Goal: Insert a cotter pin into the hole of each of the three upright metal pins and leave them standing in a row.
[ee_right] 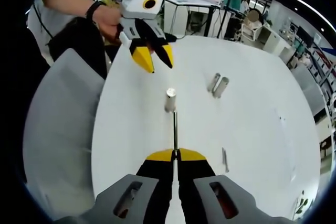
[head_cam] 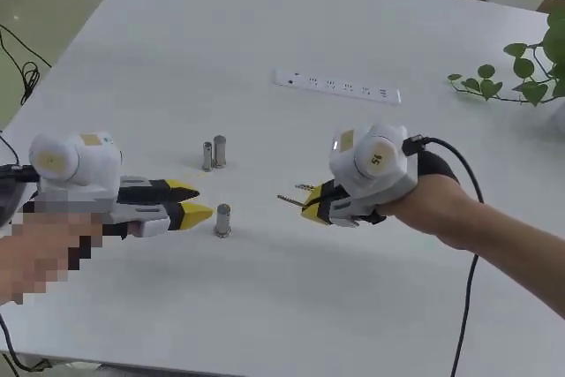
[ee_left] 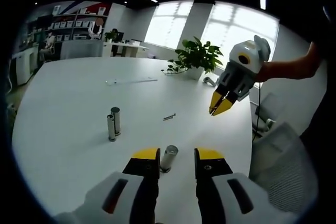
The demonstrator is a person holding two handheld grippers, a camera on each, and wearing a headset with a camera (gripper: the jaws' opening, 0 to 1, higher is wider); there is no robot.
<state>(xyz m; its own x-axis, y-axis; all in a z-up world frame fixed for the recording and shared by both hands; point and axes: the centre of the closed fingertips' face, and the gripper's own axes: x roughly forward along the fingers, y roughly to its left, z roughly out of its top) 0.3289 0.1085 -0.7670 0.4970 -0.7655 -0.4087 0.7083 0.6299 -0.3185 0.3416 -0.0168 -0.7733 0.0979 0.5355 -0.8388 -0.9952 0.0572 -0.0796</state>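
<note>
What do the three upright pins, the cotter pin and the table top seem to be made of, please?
Upright pins: metal, it seems; grey with a dull sheen and brighter flat tops. Cotter pin: thin grey wire, probably steel; too small to judge its finish. Table top: smooth, even white, perhaps laminate.

Three metal pins [head_cam: 222, 219] [head_cam: 220, 151] [head_cam: 207, 155], two cotter pins [head_cam: 291, 199] [ee_left: 169, 116] (one lying loose), one power strip [head_cam: 337, 86], one plant [head_cam: 530, 68].

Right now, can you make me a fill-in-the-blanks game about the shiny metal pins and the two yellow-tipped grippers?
1. On the white table, ____ silver upright metal pins stand.
2. The yellow-tipped right gripper is ____ on a thin cotter pin.
3. The yellow-tipped left gripper has its jaws ____.
Missing words: three, shut, open.
</note>
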